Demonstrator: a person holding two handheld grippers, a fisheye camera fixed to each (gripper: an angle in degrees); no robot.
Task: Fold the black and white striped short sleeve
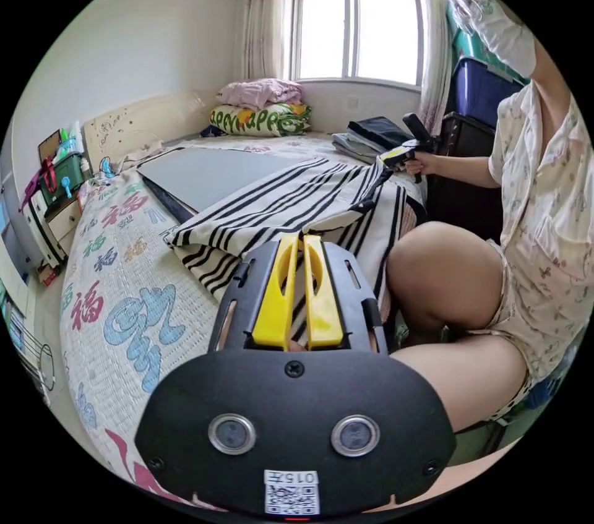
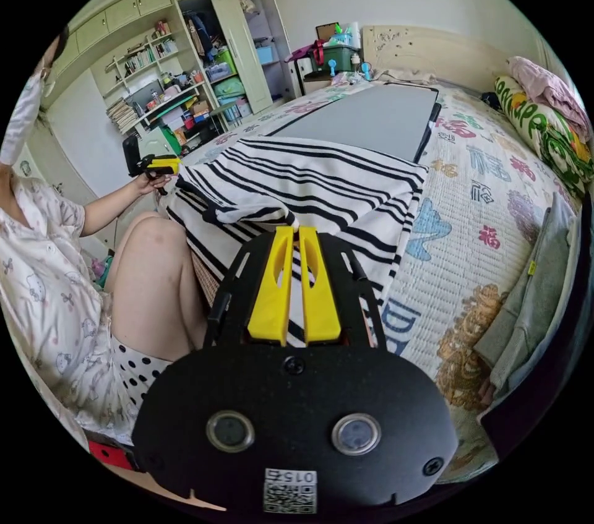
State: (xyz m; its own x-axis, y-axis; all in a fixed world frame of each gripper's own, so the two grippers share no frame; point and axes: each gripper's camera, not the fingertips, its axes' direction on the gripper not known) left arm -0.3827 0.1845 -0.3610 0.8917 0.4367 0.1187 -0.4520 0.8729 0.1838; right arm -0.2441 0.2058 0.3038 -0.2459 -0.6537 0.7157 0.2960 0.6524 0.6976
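The bed (image 1: 117,326) wears a quilted cover printed with coloured characters. On it lie a flat grey board (image 1: 216,174), the striped shirt (image 1: 291,202) draped over the board's edge, stacked pillows (image 1: 260,109) at 12 o'clock, and folded clothes (image 1: 371,140) at 1 o'clock.

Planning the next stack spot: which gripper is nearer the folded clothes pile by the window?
Right. The right gripper hangs just beside the folded clothes pile; the left gripper, at the striped shirt's other end, is farther away.
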